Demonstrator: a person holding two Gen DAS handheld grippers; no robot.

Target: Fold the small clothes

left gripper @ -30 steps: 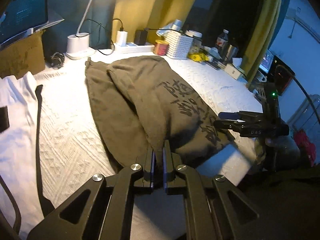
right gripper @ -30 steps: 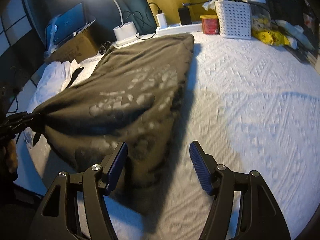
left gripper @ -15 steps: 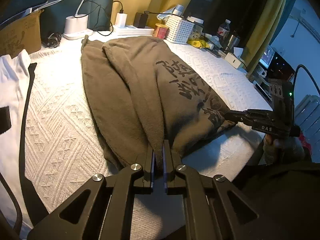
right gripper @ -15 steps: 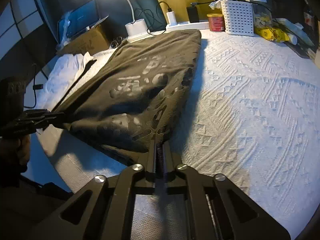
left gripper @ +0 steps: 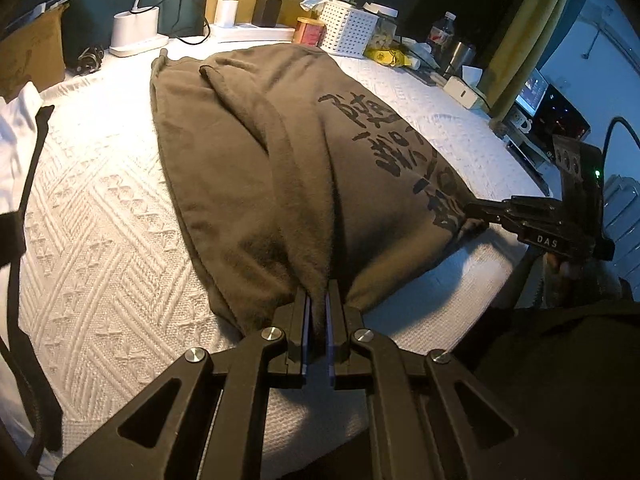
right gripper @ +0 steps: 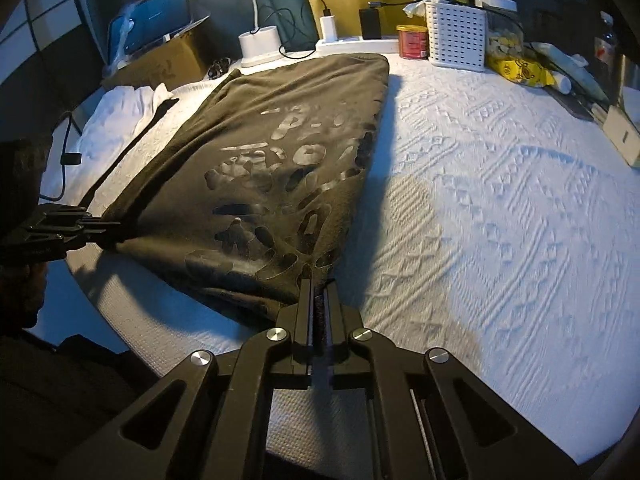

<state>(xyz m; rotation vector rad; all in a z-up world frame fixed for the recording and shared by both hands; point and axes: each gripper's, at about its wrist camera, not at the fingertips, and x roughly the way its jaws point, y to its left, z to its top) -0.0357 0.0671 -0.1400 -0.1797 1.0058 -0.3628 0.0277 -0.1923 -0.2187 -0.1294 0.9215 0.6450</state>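
Note:
A dark olive garment (left gripper: 288, 168) with black printed characters lies folded lengthwise on the white textured bed cover (left gripper: 100, 208). My left gripper (left gripper: 318, 300) is shut on its near left corner. At the right of that view my right gripper (left gripper: 472, 210) pinches the near right corner. From the right wrist view the same olive garment (right gripper: 264, 168) stretches away, my right gripper (right gripper: 318, 284) shut on its near corner, and the left gripper (right gripper: 110, 226) holds the other corner at the left edge. The near hem is pulled taut between both.
A white garment (left gripper: 16, 148) with a black strap lies at the left. Along the far edge stand a lamp base (left gripper: 134, 34), chargers, a red tin (left gripper: 309, 31), a white basket (right gripper: 456, 36), a yellow packet and a cardboard box (right gripper: 160, 64). Bare cover spreads right of the garment.
My right gripper has gone from open beside the garment's corner to shut on it. Both grippers have drawn the near hem toward the bed's front edge, and the garment lies flatter.

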